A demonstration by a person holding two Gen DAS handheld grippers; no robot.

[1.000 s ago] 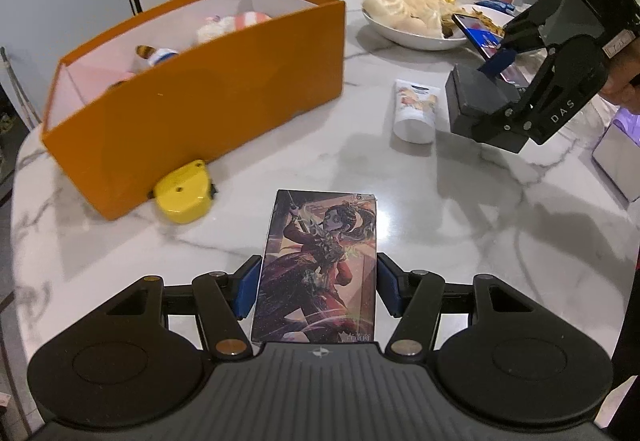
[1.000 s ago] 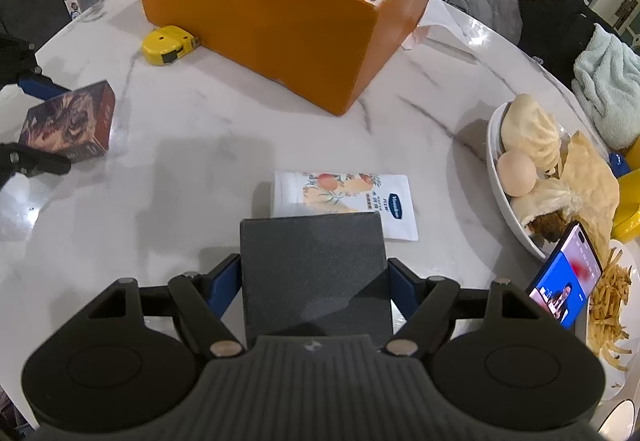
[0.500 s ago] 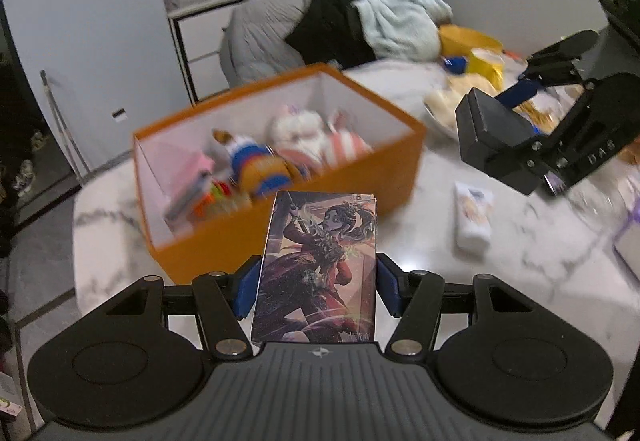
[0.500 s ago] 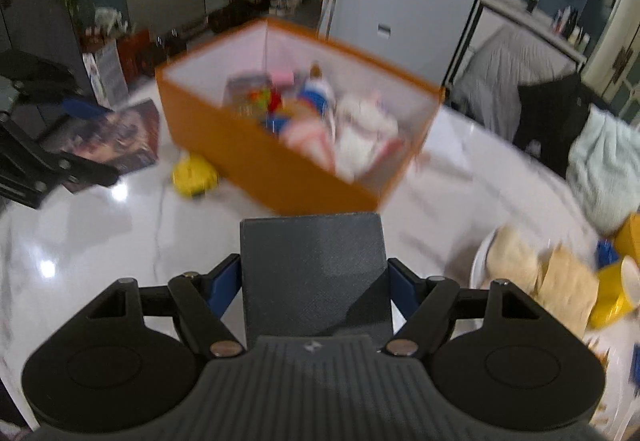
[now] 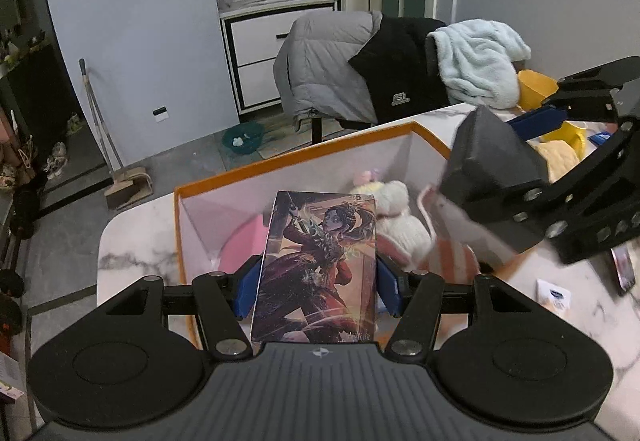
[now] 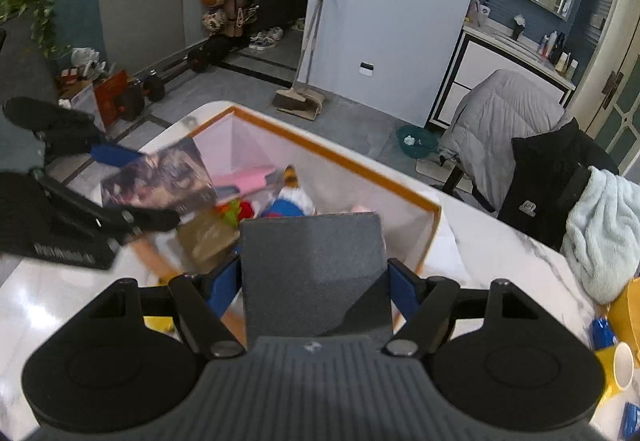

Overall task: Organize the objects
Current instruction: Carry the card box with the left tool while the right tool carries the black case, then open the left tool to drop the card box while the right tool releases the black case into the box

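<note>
My left gripper point(image 5: 318, 291) is shut on an illustrated card box point(image 5: 318, 265) and holds it above the near wall of the orange box point(image 5: 280, 163). My right gripper point(image 6: 316, 287) is shut on a dark grey box point(image 6: 314, 273), also over the orange box point(image 6: 340, 157). The orange box holds plush toys point(image 5: 394, 217), a pink item point(image 5: 242, 249) and other small things. Each gripper shows in the other's view: the right one point(image 5: 532, 177) at right, the left one point(image 6: 136, 185) at left.
The white marble table point(image 5: 136, 245) carries a white packet point(image 5: 554, 293), a phone point(image 5: 624, 269), a yellow mug point(image 6: 618, 365) and food at right. A yellow tape measure point(image 6: 158, 323) lies by the orange box. A chair with jackets point(image 5: 360, 73) stands behind the table.
Both grippers have risen from the tabletop and moved over the orange box, each still holding its box. The view now looks down into the orange box from closer.
</note>
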